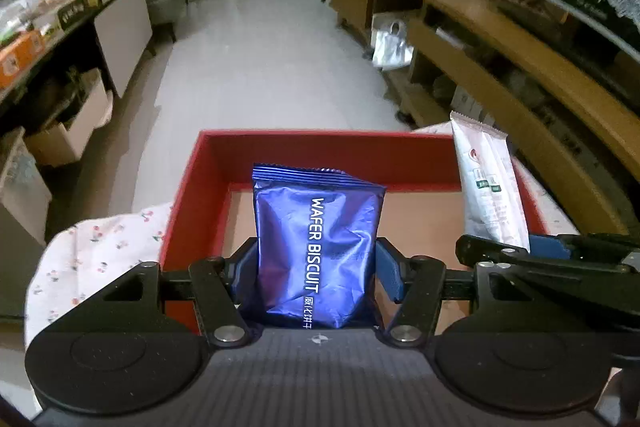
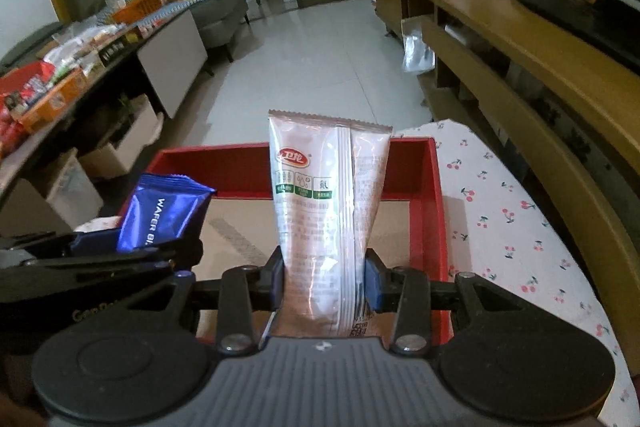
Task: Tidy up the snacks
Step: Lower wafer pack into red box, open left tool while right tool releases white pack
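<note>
2 snack packets are in hand, 1 per tongs, both held over the red tray (image 1: 192, 195). Left tongs (image 1: 316, 267): clamped on the blue wafer biscuit packet (image 1: 318, 251), blue pads pressing its 2 sides; packet upright, crimped top edge up, lettering running vertically. Right tongs (image 2: 325, 281): clamped on the pale pink snack packet (image 2: 320, 219), also upright, red logo near its top, back seam facing the camera. In the left wrist view the pink packet and the right tongs appear at the right, just beside the left tongs. The tray has red walls and a brown cardboard floor (image 2: 240, 227); it sits on a surface covered by a white cherry-print cloth (image 2: 520, 227). Neither packet touches the tray floor, as far as can be seen.
</note>
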`<state>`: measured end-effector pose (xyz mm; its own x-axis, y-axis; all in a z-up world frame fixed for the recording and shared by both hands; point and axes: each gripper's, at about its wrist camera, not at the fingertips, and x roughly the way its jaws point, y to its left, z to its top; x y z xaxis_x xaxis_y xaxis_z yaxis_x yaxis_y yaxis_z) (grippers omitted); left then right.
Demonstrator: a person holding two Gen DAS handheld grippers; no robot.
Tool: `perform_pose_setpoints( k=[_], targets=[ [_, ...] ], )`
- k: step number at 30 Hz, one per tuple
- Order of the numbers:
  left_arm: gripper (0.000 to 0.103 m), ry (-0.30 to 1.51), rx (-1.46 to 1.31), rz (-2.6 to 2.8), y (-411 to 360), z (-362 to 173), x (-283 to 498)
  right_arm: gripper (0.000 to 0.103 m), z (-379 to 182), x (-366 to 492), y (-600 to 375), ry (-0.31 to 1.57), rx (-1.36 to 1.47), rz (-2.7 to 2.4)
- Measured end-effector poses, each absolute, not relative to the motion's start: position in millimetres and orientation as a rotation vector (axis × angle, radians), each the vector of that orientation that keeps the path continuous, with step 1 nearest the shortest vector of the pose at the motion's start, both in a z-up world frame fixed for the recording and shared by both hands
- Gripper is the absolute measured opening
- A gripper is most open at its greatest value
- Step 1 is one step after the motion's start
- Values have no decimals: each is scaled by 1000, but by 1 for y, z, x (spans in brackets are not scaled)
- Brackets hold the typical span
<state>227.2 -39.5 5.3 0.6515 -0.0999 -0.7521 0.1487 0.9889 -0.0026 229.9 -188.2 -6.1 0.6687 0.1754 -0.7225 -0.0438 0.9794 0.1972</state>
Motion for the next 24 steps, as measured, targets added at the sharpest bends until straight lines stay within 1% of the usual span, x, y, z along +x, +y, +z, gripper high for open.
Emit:
perform_pose_setpoints(
  k=[5,12,24],
  targets=[
    [67,891,73,-115,-38,-17,239,43,-31,249,-183,877,151,123],
    [68,954,102,-86,-33,-39,240,43,-48,250,-174,913,105,127],
    [68,1015,86,-91,-29,-42,221,45,-49,232,-165,948,35,113]
  ],
)
